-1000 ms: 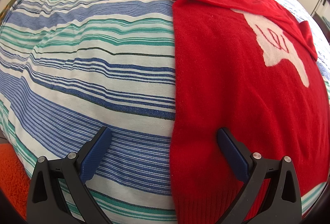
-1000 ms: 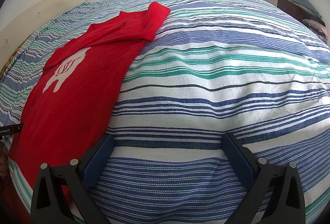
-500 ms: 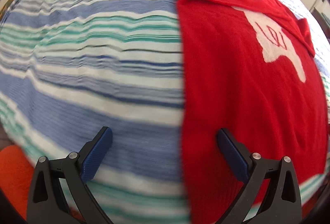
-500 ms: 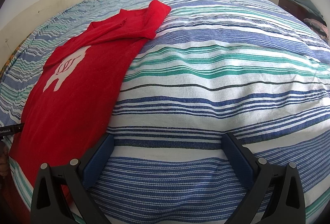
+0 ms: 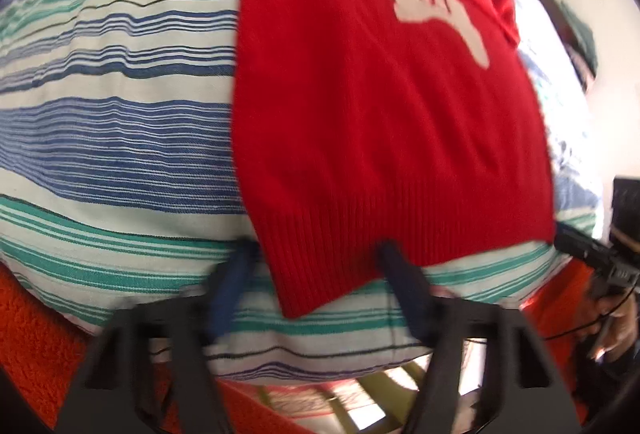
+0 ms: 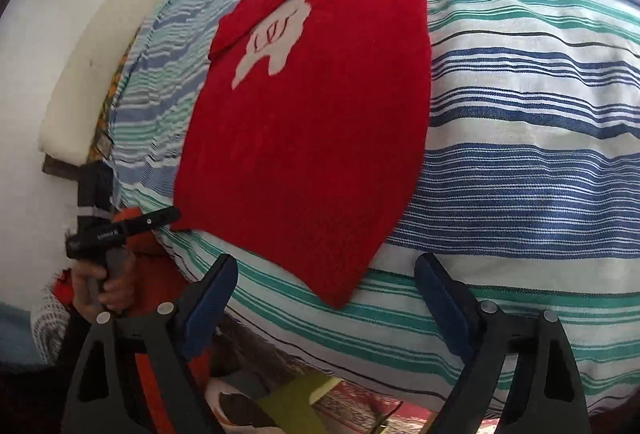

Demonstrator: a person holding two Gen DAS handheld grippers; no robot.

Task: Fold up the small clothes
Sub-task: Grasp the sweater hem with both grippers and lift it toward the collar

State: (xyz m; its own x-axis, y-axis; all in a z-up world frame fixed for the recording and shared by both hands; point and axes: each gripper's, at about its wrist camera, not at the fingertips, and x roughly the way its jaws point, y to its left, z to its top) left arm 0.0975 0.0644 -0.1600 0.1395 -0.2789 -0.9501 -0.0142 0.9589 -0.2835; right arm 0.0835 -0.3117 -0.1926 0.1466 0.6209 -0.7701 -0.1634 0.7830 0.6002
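Note:
A red sweater [image 5: 380,114] with a white motif lies flat on the striped bed cover [image 5: 100,134], its ribbed hem at the near edge of the bed. My left gripper [image 5: 316,266] points down at the hem's left corner. Its jaws are closing with that corner between them, and the pads do not clearly press on it. In the right wrist view the sweater [image 6: 312,134] ends in a pointed right hem corner. This corner lies between the closing jaws of my right gripper [image 6: 326,286], with gaps on both sides.
The striped cover [image 6: 540,154] stretches wide to the right of the sweater. A cream headboard cushion [image 6: 100,74] stands at the bed's far left. Orange fleece [image 5: 32,334] shows below the bed edge. A hand [image 6: 104,286] holds the left gripper's handle.
Both grippers tipped downward and drew back to the bed's near edge. The hem corners now sit between the jaws. Both jaw gaps have narrowed, the left one far more.

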